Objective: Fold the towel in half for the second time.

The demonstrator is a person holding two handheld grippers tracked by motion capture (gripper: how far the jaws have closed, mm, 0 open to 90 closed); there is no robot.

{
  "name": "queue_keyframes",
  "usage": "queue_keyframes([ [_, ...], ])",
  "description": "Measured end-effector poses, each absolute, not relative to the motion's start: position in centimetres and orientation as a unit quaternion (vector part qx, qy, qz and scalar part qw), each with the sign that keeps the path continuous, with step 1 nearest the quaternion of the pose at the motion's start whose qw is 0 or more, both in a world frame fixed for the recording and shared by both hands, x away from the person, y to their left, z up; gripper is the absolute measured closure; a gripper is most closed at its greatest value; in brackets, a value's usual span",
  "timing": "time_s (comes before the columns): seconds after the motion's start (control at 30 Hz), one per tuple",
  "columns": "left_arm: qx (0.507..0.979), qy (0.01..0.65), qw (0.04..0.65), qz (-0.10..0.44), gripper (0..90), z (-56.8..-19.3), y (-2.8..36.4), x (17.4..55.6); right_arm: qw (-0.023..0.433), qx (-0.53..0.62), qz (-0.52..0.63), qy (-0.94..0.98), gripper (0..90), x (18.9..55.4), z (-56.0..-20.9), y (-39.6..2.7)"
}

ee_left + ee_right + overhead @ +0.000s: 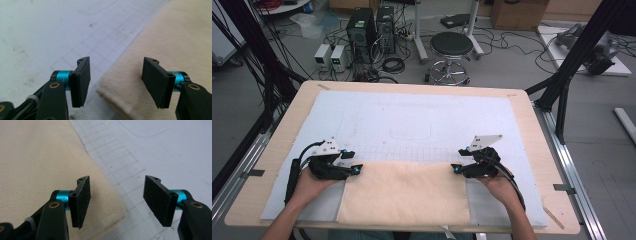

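A cream folded towel (404,193) lies flat on the white mat (412,120) at the table's near edge. My left gripper (354,161) sits at the towel's far left corner, jaws open, with the corner (110,87) below the gap and nothing pressed between the pads. My right gripper (458,160) is at the towel's far right corner, also open. In the right gripper view the towel's corner (110,212) lies under and just left of the gap. Both hands come in from the bottom edge.
The wooden table (532,130) carries the white mat with a faint printed grid (407,152). Beyond the far edge stand a black stool (451,50), computer towers (362,30) and cables on the floor. Black frame posts rise at the left and right (569,75).
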State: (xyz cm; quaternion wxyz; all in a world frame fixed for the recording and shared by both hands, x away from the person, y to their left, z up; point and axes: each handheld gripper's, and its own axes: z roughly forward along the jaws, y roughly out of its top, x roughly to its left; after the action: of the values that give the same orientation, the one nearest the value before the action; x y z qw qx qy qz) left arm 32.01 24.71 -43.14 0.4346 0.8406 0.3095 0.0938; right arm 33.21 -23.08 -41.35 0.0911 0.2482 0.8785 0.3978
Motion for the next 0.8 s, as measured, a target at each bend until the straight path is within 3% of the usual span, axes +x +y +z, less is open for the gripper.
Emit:
queue_keyframes([
  [0.07,0.844,0.304,0.437,0.066,52.2,-43.4,24.6,32.1,0.056,0.249,0.396,0.882,50.2,33.6,-41.9,-23.1],
  [0.13,0.847,0.299,0.434,0.065,64.5,-43.3,24.5,31.9,0.018,0.238,0.403,0.883,72.5,33.6,-42.4,-23.1],
  [0.17,0.847,0.300,0.434,0.067,70.3,-43.2,24.5,31.8,0.025,0.231,0.399,0.887,78.4,33.5,-42.4,-23.1],
  [0.23,0.839,0.310,0.441,0.074,78.5,-43.0,24.6,31.6,0.027,0.229,0.405,0.885,81.8,33.1,-42.2,-23.2],
  [0.33,0.817,0.335,0.462,0.079,80.8,-42.9,24.8,31.4,0.053,0.228,0.409,0.882,82.8,32.4,-41.4,-23.5],
  [0.47,0.825,0.326,0.452,0.095,79.9,-42.7,24.4,31.1,0.067,0.221,0.392,0.890,79.6,31.9,-41.5,-23.3],
  [0.5,0.824,0.324,0.455,0.096,78.1,-42.7,24.4,31.1,0.064,0.223,0.394,0.890,74.7,32.0,-41.5,-23.3],
  [0.53,0.823,0.325,0.455,0.095,72.7,-42.7,24.5,31.1,0.067,0.229,0.397,0.886,64.2,32.2,-41.6,-23.5],
  [0.63,0.827,0.324,0.450,0.093,55.8,-42.8,24.9,31.2,0.055,0.248,0.407,0.877,54.2,32.6,-41.7,-24.0],
  [0.8,0.834,0.321,0.441,0.078,55.0,-43.4,24.9,31.3,0.052,0.256,0.395,0.881,54.1,32.9,-42.5,-23.6],
])
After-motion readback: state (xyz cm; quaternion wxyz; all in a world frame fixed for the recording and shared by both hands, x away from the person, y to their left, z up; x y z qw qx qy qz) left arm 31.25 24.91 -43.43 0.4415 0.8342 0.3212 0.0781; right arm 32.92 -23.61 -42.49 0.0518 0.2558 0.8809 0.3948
